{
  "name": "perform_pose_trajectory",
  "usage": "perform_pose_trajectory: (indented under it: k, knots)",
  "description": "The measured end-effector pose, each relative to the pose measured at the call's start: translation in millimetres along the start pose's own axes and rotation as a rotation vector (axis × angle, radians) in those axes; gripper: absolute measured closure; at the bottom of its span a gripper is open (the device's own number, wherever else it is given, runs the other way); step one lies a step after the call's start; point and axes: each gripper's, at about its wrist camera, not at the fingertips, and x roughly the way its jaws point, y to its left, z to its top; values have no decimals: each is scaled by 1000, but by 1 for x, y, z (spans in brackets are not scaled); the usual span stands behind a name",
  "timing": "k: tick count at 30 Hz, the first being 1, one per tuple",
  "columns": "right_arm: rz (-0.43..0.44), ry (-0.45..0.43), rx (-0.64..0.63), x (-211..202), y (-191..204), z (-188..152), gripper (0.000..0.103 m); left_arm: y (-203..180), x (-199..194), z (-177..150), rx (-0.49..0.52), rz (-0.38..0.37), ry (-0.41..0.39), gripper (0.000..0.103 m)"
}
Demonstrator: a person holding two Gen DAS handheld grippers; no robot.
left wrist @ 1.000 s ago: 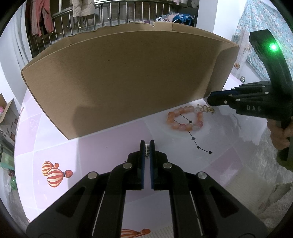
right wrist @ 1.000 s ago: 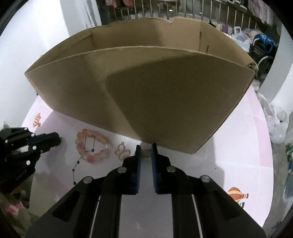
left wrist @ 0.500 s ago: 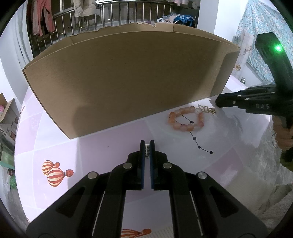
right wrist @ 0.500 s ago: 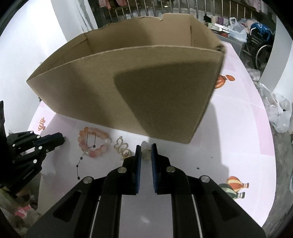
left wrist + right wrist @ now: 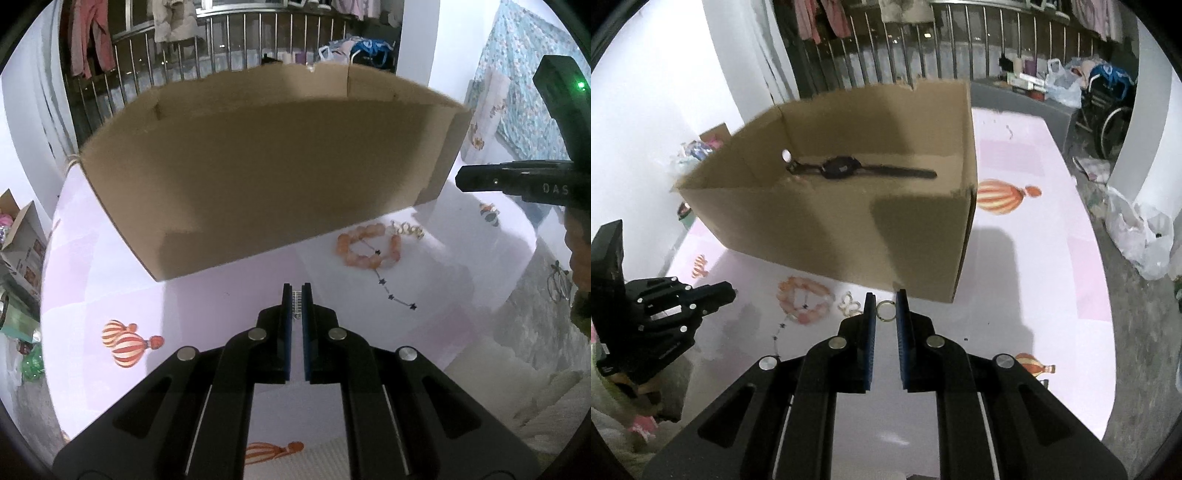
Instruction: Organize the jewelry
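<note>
My right gripper (image 5: 885, 298) is shut on a small metal ring (image 5: 886, 309) and holds it above the table, in front of an open cardboard box (image 5: 820, 225). A black watch (image 5: 849, 169) lies inside the box. A pink bead bracelet (image 5: 803, 298) and a gold charm (image 5: 850, 303) lie on the table by the box. My left gripper (image 5: 296, 291) is shut on a small silver chain piece (image 5: 296, 306). It hovers before the box (image 5: 258, 184), left of the bracelet (image 5: 367, 246) and charm (image 5: 408, 229). The right gripper (image 5: 517, 182) shows at the right edge.
The table (image 5: 1034, 258) has a pink-white cover with balloon prints (image 5: 127, 345). A metal railing with hanging clothes (image 5: 923, 44) stands behind. Plastic bags (image 5: 1137, 236) lie on the floor at the right. The left gripper (image 5: 683, 299) shows at the left.
My right gripper has risen with the ring and swung right, so the inside of the box and the watch now show. The left gripper has lifted slightly.
</note>
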Motion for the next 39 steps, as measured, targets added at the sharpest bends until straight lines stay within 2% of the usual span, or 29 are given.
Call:
perform_pose_trajectory:
  k: [6, 10, 15, 20, 25, 27, 33, 36, 39]
  knots:
    - [45, -99, -17, -30, 4, 19, 92, 2, -40, 25, -16, -24, -99, 99]
    - [81, -175, -38, -49, 9, 40, 92, 2, -67, 59, -11, -50, -207, 99]
    - [108, -215, -53, -44, 12, 70, 92, -1, -62, 105, 5, -69, -270, 99]
    - [102, -143, -15, -10, 3, 89, 92, -3, -12, 139, 0, -76, -194, 99]
    - [76, -93, -7, 15, -2, 96, 92, 1, 32, 157, -46, -67, -116, 99]
    - [62, -92, -3, 19, -4, 98, 91, 5, 41, 157, -70, -72, -110, 99]
    - [60, -97, 27, 18, -13, 99, 90, 11, 46, 155, -97, -74, -101, 84]
    - [64, -112, 45, 12, -17, 99, 81, 13, 42, 153, -112, -70, -108, 76]
    - [66, -135, 47, 3, -19, 97, 79, 17, 34, 150, -131, -68, -123, 69]
